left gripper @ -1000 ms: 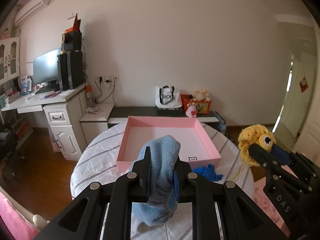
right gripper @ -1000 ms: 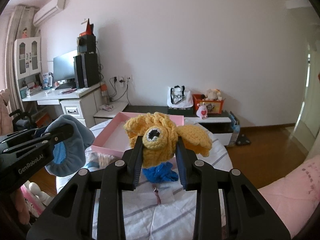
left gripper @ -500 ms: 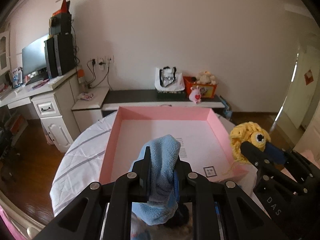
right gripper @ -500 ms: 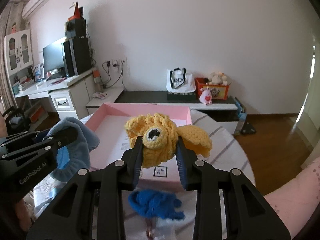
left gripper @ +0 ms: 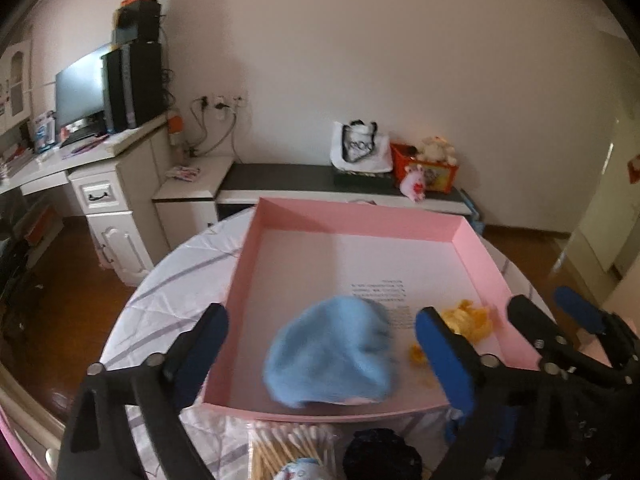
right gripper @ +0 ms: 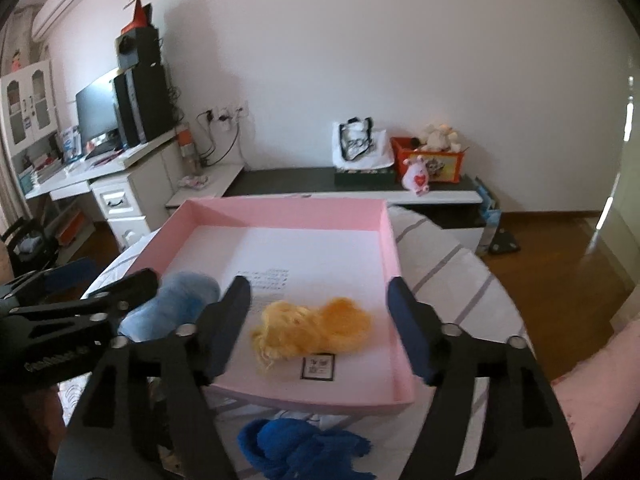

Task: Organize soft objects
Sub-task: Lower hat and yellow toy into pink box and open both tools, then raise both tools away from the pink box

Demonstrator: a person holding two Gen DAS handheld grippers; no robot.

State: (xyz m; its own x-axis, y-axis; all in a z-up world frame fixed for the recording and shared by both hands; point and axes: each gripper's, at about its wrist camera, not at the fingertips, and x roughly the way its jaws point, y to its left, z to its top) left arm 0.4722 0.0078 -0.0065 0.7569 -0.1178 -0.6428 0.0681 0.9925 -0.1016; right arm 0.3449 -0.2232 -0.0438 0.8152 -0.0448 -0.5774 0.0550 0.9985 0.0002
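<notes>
Both grippers' fingers (left gripper: 200,344) opening, empty, fuzzy blue cloth (left gripper: 332,356), yellow crochet toy (right gripper: 312,330) in pink tray (right gripper: 394,256)

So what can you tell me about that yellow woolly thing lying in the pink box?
The yellow crocheted toy looks like chunky yarn, paler yellow on its left, deeper orange-yellow on its right, with loose strands trailing at its lower left. It lies slumped on the white floor of the pink box, near the front, just behind a small square printed label. It appears blurred. The right gripper is opening around it, its pads clear of the yarn.
</notes>
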